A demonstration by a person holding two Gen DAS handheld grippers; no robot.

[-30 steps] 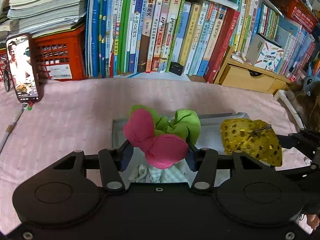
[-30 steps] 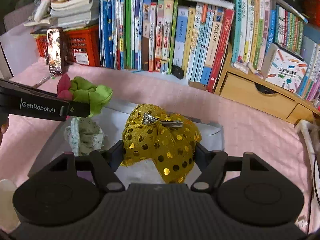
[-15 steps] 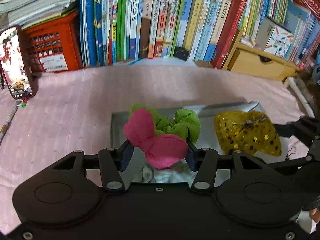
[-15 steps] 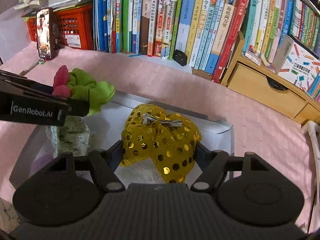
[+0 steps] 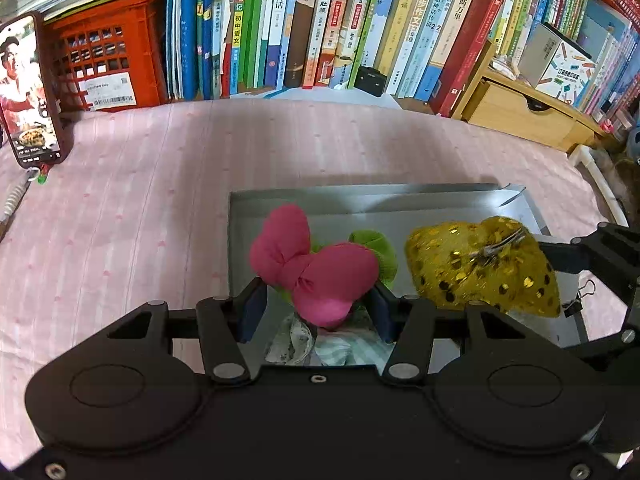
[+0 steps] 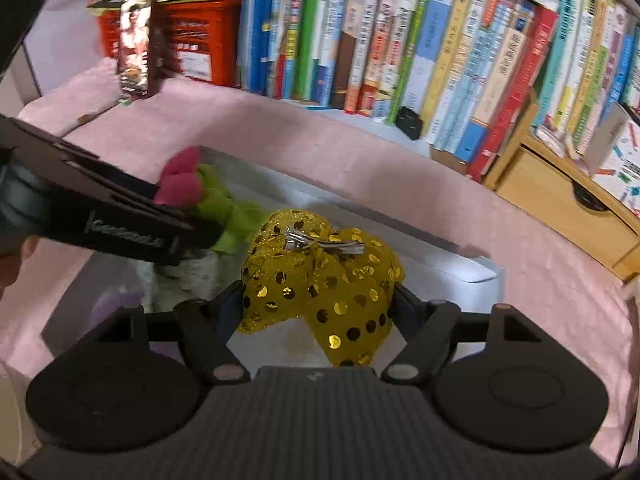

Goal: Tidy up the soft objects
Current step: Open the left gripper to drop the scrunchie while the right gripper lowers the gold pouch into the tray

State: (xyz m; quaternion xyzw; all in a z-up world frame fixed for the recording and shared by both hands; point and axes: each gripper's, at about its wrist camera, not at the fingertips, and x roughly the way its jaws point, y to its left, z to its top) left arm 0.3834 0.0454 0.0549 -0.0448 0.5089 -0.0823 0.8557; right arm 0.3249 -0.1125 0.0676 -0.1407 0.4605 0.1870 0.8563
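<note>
A pink bow on a green scrunchie (image 5: pixel 316 264) is clamped in my left gripper (image 5: pixel 316 308), just above pale folded cloths (image 5: pixel 304 340) in the left part of the grey tray (image 5: pixel 360 196). In the right wrist view the same pink bow (image 6: pixel 178 184) sticks out past the left gripper's fingers (image 6: pixel 176 236). A gold sequin bow (image 6: pixel 320 280) with a metal clip sits between the pads of my right gripper (image 6: pixel 318 304); both pads touch it, and the jaws have eased wider. That gold bow (image 5: pixel 480 268) hangs over the tray's right half.
A pink cloth covers the table. At the back stand a row of books (image 5: pixel 320 20), a red crate (image 5: pixel 104 56), a propped phone (image 5: pixel 30 92) and a wooden drawer box (image 5: pixel 520 112). A small binder clip (image 5: pixel 580 296) lies by the tray's right edge.
Both grippers have come lower over the tray with their bows. The right gripper's jaws stand slightly wider around the gold bow, and its view has rolled.
</note>
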